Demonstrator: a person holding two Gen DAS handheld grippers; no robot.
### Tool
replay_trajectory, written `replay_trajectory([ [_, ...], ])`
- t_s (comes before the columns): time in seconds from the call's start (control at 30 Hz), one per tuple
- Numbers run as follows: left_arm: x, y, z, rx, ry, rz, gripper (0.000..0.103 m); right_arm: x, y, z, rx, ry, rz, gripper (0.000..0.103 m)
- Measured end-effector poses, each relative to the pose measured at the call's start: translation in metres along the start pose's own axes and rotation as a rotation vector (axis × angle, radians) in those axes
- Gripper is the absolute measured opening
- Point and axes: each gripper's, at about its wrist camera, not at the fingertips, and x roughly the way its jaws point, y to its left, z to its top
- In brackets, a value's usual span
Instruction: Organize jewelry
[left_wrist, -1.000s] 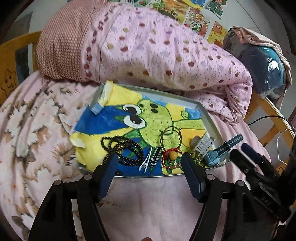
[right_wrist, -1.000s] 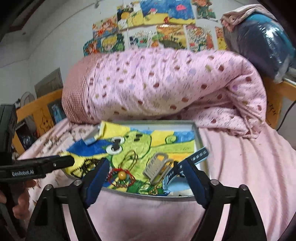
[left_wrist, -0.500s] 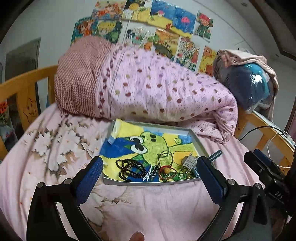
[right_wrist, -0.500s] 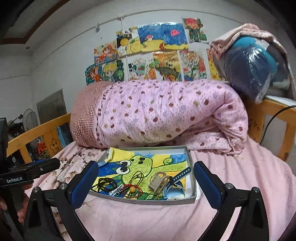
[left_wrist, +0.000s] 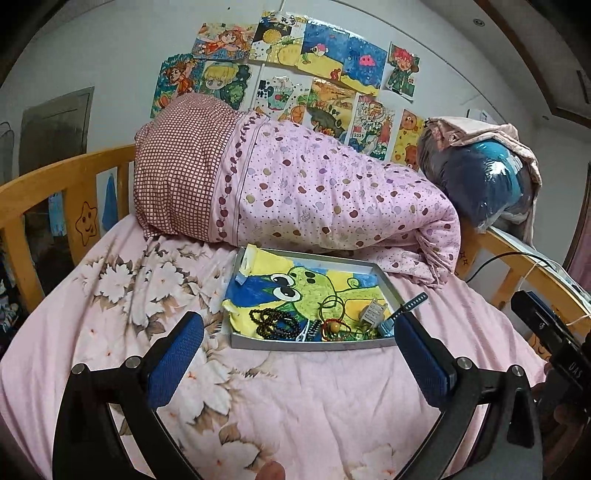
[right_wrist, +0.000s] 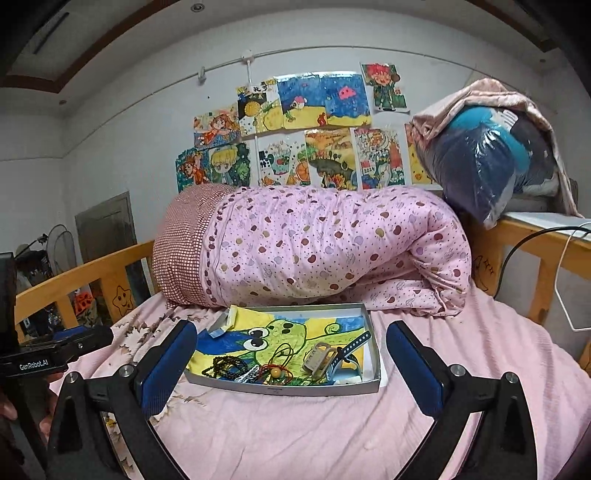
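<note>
Both the left claw and the right claw are standing wide apart and empty, having just been opening, near the metal tray. The shallow rectangular tray is lying on the pink bed just before the rolled quilt, holding beaded jewelry along its near edge.

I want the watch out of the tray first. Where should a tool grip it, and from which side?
Grip the watch by its raised strap end, coming from above the tray's right wall: that end sticks up clear of the tangled jewelry.
</note>
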Motion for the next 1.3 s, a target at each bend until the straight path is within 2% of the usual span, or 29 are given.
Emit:
replay_trajectory([
  [0.23, -0.03, 0.0, -0.01, 0.022, -0.036, 0.019, 0.101, -0.026, 0.011, -0.003, -0.005, -0.001, -0.018, 0.103],
  [0.57, -0.049, 0.006, -0.033, 0.02, -0.021, 0.042, 0.101, -0.05, 0.019, -0.023, 0.008, 0.029, -0.058, 0.103],
  [0.87, -0.055, 0.008, -0.058, 0.028, -0.041, 0.102, 0.101, -0.04, 0.018, -0.055, -0.012, 0.069, -0.102, 0.103],
  [1.3, -0.039, 0.007, -0.084, 0.09, -0.007, 0.144, 0.101, -0.025, 0.017, -0.074, -0.001, 0.117, -0.098, 0.103],
])
